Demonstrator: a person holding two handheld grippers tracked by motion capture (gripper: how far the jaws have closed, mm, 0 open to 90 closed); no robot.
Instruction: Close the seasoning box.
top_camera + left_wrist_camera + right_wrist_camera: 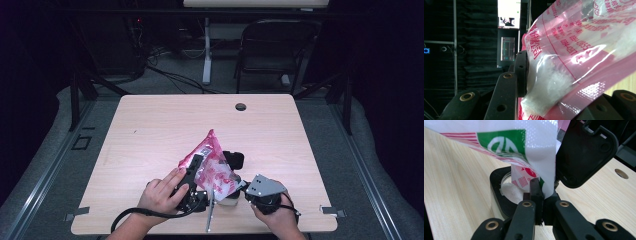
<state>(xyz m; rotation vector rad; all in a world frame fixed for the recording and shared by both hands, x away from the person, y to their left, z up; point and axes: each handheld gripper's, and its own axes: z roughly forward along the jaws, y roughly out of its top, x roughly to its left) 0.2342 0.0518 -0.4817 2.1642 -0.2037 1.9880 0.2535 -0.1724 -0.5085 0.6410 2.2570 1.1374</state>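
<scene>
A pink printed plastic bag (211, 162) with white granules inside is held tilted above the table's front middle. My left gripper (194, 170) is shut on the bag's left side; in the left gripper view the bag (574, 55) sits pressed against the left jaw. My right gripper (244, 188) is shut on the bag's lower corner (546, 180). Right under that corner stands a small clear jar (499, 185) with a black square rim and white granules (511, 191) in it. Its black hinged lid (584, 152) stands open behind; in the high view the lid (234, 159) shows past the bag.
The light wooden table (165, 125) has a cable hole (240, 106) at its far edge. A thin grey metal rod (210, 216) lies at the front edge between the hands. A black folding chair (272, 45) stands beyond the table.
</scene>
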